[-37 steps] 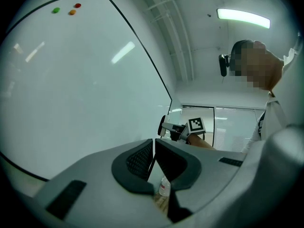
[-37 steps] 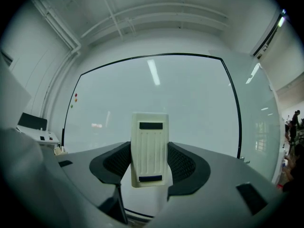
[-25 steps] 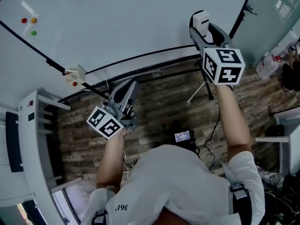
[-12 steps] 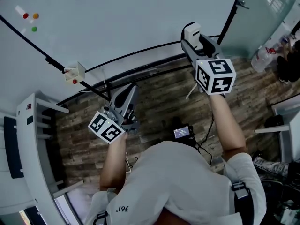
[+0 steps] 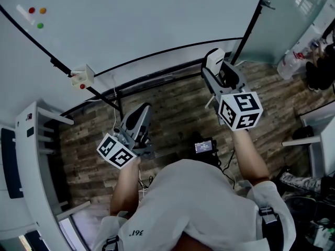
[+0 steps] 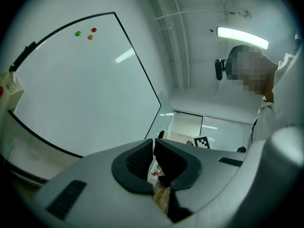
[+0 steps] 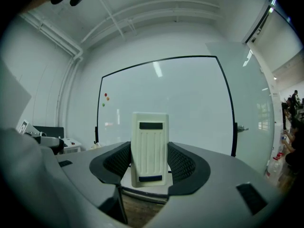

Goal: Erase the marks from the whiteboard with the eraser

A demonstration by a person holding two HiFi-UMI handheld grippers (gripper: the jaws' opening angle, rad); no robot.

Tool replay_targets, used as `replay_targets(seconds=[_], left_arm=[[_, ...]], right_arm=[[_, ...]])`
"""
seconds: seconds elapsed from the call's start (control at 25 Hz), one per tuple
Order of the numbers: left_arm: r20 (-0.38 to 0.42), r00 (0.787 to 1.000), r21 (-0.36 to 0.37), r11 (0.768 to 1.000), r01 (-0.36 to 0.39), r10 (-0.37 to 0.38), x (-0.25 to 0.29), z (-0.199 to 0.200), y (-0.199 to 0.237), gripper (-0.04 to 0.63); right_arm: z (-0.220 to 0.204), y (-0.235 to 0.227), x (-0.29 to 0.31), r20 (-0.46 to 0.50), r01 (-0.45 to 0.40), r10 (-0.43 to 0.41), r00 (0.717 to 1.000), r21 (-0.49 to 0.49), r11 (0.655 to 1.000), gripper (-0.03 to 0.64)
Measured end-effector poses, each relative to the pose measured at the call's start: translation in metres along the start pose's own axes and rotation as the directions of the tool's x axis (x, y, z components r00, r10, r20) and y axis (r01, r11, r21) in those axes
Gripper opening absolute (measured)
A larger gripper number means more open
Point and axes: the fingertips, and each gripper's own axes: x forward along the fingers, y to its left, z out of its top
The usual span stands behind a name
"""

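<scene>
Before the large whiteboard (image 5: 157,20), the right gripper (image 7: 150,167) pinches the eraser (image 7: 150,141) by its long sides, which look light, rigid and easy to grip, while the left gripper (image 6: 153,148) hangs closed, empty.

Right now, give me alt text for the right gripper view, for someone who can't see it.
The right gripper clamps an upright cream eraser between its jaws, facing a black-framed whiteboard. The board looks free of marks, with three small coloured magnets near its left edge.
</scene>
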Motion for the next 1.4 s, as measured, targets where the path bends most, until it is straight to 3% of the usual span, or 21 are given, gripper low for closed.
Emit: replay_targets(seconds=[0.56, 1.4], left_arm=[[0.003, 0.993, -0.038, 0.992, -0.120, 0.120, 0.005, -0.024, -0.001, 0.009], [-0.043, 0.991, -0.087, 0.988, -0.126, 0.123, 0.047, -0.066, -0.021, 0.009]], right_arm=[[-0.032, -0.036, -0.020, -0.088, -0.056, 0.061, 0.994, 0.051, 0.997, 0.255], [-0.066, -0.062, -0.034, -0.163, -0.118, 0.128, 0.978, 0.070, 0.991, 0.255]])
